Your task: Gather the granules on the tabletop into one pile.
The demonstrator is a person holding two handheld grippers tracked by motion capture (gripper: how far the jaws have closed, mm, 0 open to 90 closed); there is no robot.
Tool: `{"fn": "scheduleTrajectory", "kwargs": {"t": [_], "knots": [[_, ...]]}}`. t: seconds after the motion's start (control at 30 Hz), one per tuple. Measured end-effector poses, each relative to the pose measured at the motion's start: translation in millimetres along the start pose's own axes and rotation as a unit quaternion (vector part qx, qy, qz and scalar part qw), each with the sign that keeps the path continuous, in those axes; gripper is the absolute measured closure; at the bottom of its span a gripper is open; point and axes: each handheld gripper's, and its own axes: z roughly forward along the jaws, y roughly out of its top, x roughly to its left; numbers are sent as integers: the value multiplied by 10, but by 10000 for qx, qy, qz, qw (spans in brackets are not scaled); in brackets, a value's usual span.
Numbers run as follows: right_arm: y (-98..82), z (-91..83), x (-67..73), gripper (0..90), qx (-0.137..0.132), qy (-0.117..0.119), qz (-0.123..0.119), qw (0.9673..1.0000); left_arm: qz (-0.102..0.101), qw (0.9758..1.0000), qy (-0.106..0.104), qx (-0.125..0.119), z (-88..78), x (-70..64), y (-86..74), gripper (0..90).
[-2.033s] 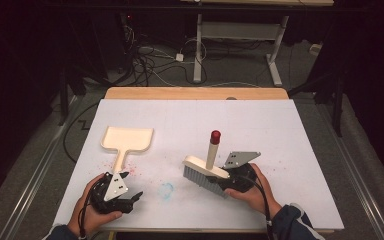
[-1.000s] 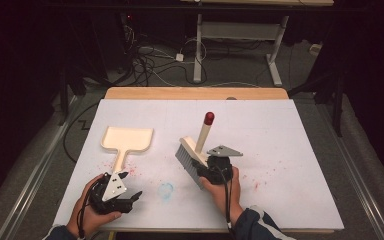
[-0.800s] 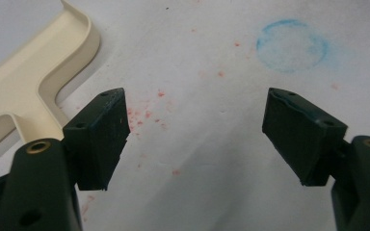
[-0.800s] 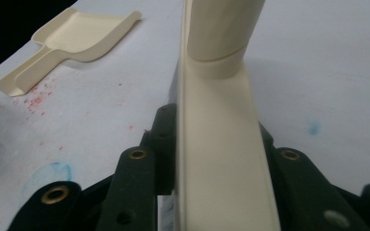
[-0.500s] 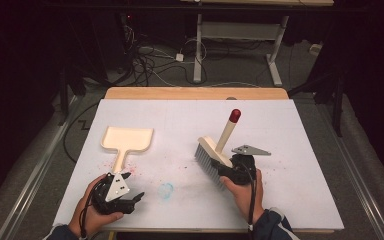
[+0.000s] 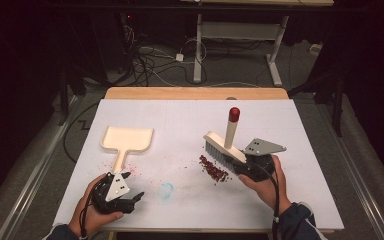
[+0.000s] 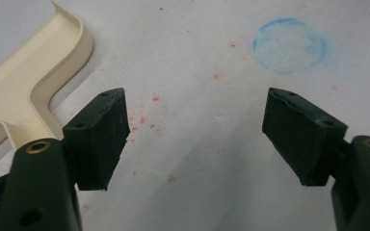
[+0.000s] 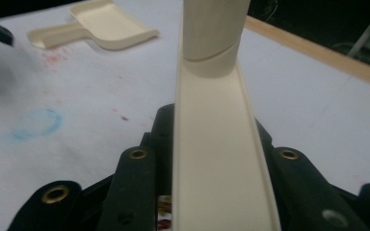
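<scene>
A cream brush [image 6: 224,145] with a red-tipped handle is tilted just above the white table [image 6: 190,120], bristles toward the left. My right gripper [image 6: 241,163] is shut on its back, and the brush back [image 8: 217,159] runs up between the jaws of my right gripper [image 8: 217,197]. A small pile of dark red crumbs [image 6: 212,168] lies just left of the bristles. The cream dustpan [image 6: 128,140] lies flat at the left, handle toward me. My left gripper [image 6: 126,196] rests near that handle, open, and between the jaws of my left gripper [image 7: 195,139] there is only bare paper beside the dustpan [image 7: 29,82].
A blue circle mark [image 6: 166,190] is drawn on the paper between my hands. Faint red stains [image 7: 144,118] speckle the sheet near the dustpan handle. The wooden table edge [image 6: 195,93] is at the far side, with cables and desk legs on the floor beyond.
My right gripper has carried the brush rightward and a little up. A pile of red crumbs now shows left of the bristles. The left hand has stayed still.
</scene>
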Motion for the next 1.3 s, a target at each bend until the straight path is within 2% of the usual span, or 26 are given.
{"fn": "scheduleTrajectory", "kwargs": {"t": [0.07,0.17,0.23,0.3,0.47,0.53,0.6,0.67,0.73,0.83,0.93,1.1,1.23,1.3], "knots": [[-57,48,-84,677,33,-181,-121,9998,3,10000,15,15,16,-8,8,236],[-127,157,-200,678,-26,-135,-269,9995,25,10000,27,46,22,-18,10,236],[-127,252,-249,678,-41,-231,-459,9987,-5,10000,47,57,24,-13,8,236],[-99,354,-307,678,-82,-205,-587,9980,-21,9999,73,81,26,-3,11,236],[10,625,-398,678,-188,-70,-651,9977,-109,9998,65,148,62,-13,12,237],[47,742,-411,678,-128,-71,-752,9971,-79,9997,67,206,75,-10,10,237],[73,856,-428,678,-67,-21,-744,9972,-96,9997,62,228,81,-7,4,237],[73,955,-430,678,-16,-120,-774,9969,-109,9996,63,234,82,-7,1,238],[50,1028,-441,678,14,-38,-827,9966,-88,9996,72,242,78,-12,-1,238],[23,1033,-458,679,-60,195,-720,9972,-80,9996,58,251,76,-17,-9,238],[-27,1001,-428,679,-111,481,-832,9953,-55,9996,39,285,76,-25,-12,238],[-129,897,-302,673,-178,893,-1205,9885,-23,9996,18,285,74,-40,-7,238],[-184,752,-246,674,-283,1328,-1342,9816,1,9996,12,282,82,-53,2,238],[-217,678,-211,672,-268,1453,-1461,9782,36,9995,-11,307,82,-55,5,238]]}}
